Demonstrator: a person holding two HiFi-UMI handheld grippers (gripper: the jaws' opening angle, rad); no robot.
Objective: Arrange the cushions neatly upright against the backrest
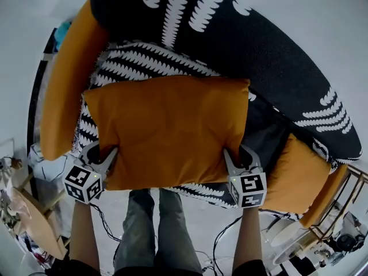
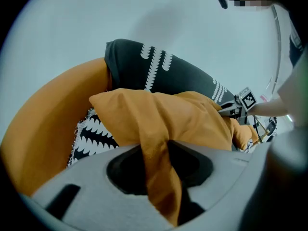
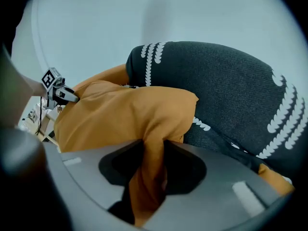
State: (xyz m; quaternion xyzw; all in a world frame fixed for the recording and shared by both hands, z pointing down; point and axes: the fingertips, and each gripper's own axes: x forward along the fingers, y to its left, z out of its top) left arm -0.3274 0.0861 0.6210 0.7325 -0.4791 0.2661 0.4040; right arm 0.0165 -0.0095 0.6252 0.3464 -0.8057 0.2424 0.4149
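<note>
Pointing steeply down, the left gripper and the right gripper each pinch a near corner of the orange cushion, both forearms parallel on its near side

A sitting room, like in a home.
A big sofa, an orange cushion above its seat, a small wooden table just beside the sofa.

My left gripper and right gripper are pale grey with black-and-white marker cubes; between the cubes, grey trousers
</note>
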